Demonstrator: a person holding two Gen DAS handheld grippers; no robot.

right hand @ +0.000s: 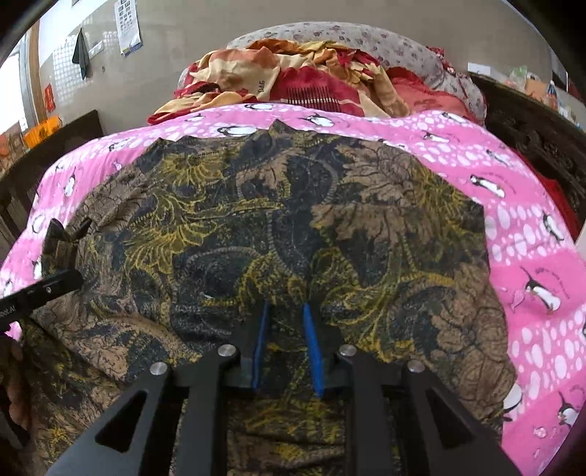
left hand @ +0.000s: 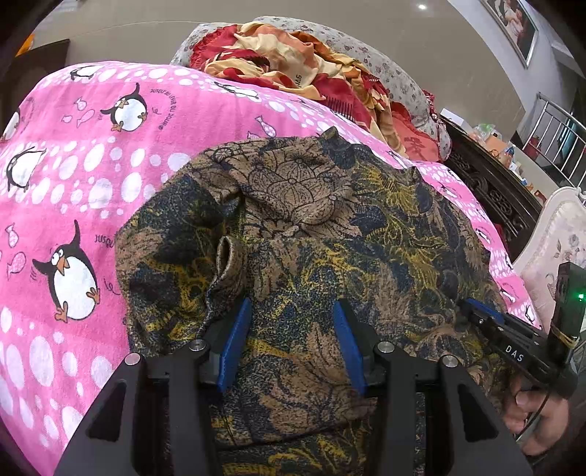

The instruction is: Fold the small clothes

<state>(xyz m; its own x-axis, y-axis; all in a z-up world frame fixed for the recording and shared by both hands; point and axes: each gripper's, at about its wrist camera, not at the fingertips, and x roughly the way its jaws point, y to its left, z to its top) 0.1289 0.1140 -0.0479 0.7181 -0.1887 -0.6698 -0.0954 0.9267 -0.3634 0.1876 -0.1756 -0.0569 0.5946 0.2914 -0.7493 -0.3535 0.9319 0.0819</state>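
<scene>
Left wrist view: a brown, navy and yellow patterned garment point(left hand: 311, 234) fills the frame's centre, spread on a pink penguin blanket point(left hand: 73, 175) for folding. The left gripper point(left hand: 293, 344) hovers with jaws parted, empty. At lower centre of the right wrist view, the right gripper point(right hand: 287, 348) is narrowly parted, empty. Heaped red bedding point(left hand: 293, 69) lies top centre, clear.

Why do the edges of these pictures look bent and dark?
Both wrist views use fisheye lenses: in the left view the pink penguin sheet bulges and the corners go black; in the right view the patterned garment curves like a dome. Lighting is soft and even, with one small ceiling glare spot in the left view.
</scene>
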